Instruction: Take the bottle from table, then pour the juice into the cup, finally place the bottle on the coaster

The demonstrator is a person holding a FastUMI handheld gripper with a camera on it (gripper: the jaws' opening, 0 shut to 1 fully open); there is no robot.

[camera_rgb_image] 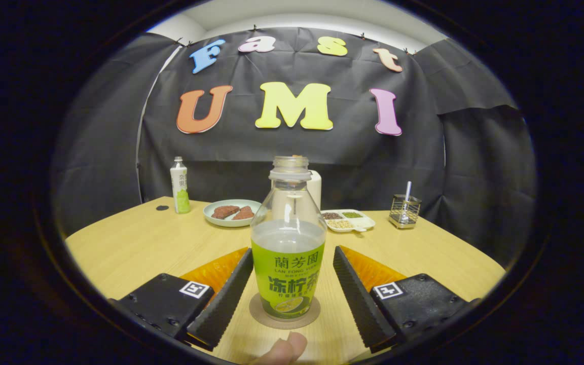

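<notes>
While the bottle (288, 253) stands upright on the round coaster (261, 315) on the wooden surface (135, 248), uncapped and roughly half full of pale juice, the claw (289, 268) is released, its ribbed fingers (223, 299) spread to either side of the bottle with a clear gap on both sides. Far left of the bottle, near the back edge, stands a small white and green bottle (180, 185). Just left of and behind the bottle lies a pale plate (231, 212) with brown pieces. Directly behind the bottle a white cup (315, 188) partly shows. Right of it sits a divided tray (349, 220) of grains, then a wire holder (404, 210). A fingertip (284, 350) pokes in below the coaster.
</notes>
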